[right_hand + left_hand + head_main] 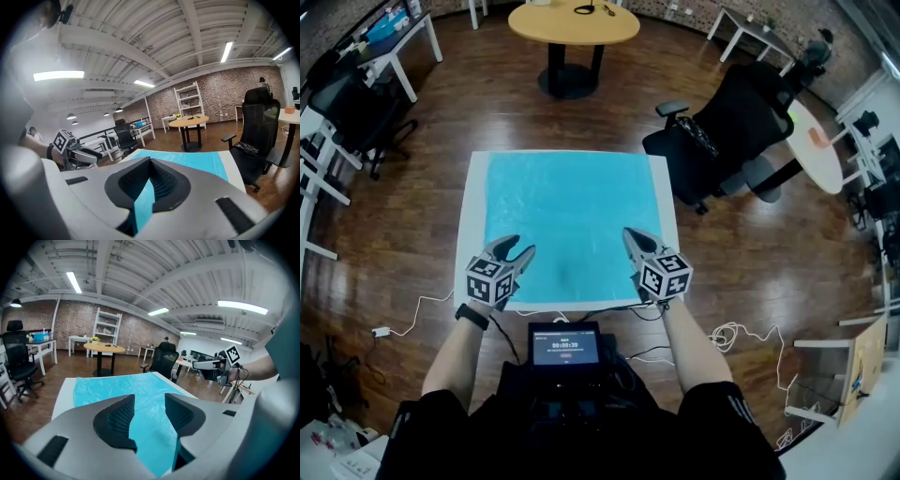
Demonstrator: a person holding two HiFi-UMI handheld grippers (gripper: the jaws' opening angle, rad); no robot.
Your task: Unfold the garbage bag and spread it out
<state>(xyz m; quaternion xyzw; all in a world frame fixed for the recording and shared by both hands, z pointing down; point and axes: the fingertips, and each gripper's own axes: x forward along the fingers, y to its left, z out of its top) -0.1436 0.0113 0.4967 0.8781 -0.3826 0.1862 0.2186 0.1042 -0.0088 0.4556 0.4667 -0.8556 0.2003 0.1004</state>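
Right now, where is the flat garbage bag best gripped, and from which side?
Probably a near corner of the garbage bag, coming in low from the person's side. It lies flat on the white table, so only its edge offers a pinch, and the near edge sits by the table's rim.

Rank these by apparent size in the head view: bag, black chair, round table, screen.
Largest to smallest:
1. bag
2. black chair
3. round table
4. screen, smallest even though it is nearest the camera
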